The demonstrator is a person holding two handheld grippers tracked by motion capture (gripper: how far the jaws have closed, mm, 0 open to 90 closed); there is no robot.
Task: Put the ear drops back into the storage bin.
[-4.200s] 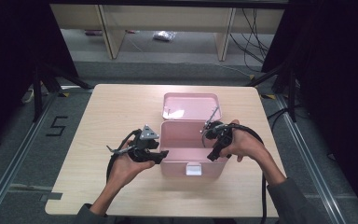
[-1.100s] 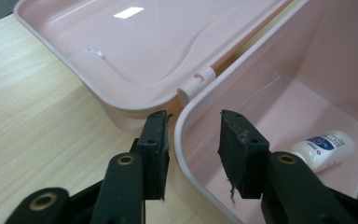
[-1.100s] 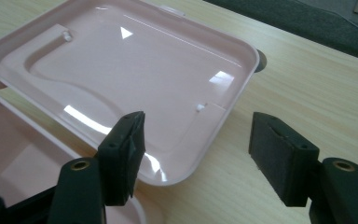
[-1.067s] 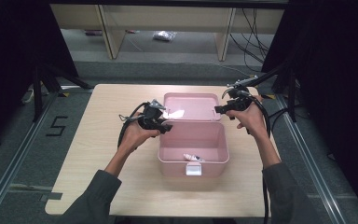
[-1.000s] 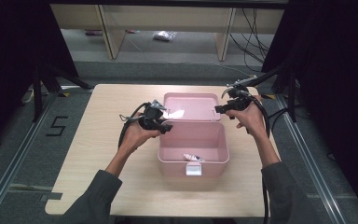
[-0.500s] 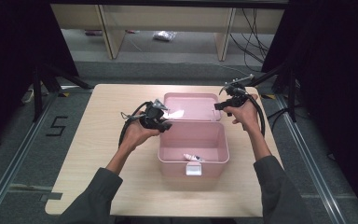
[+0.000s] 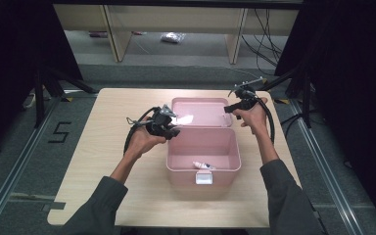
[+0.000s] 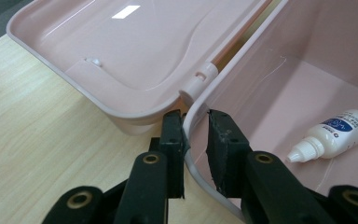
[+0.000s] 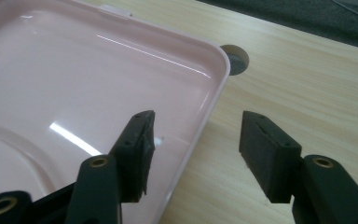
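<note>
A pink plastic box [image 7: 178, 147] stands open on the wooden table, its lid [image 7: 203, 110] laid flat behind it. A small white dropper bottle [image 7: 201, 165] lies inside near the front wall, also seen as the bottle [image 8: 335, 135]. My left gripper [image 7: 174, 129] straddles the box's rim at the back left corner by the hinge. Its jaws [image 8: 196, 126] have just been closing: the outer pad touches the rim and a slim gap stays at the inner pad. My right gripper [image 7: 231, 108] is open and has been narrowing, astride the lid's right edge [image 9: 196, 126].
The lid's inside [image 8: 135, 51] is bare and glossy. A round cable hole [image 9: 235, 58] sits in the table just beyond the lid's corner. The box's white front latch [image 7: 203, 178] faces the person. Bare wood lies left, right and in front of the box.
Both hands have gone from the box's near half to its back. Over the last second the right gripper sank a little toward the lid's edge, and the left hand held still.
</note>
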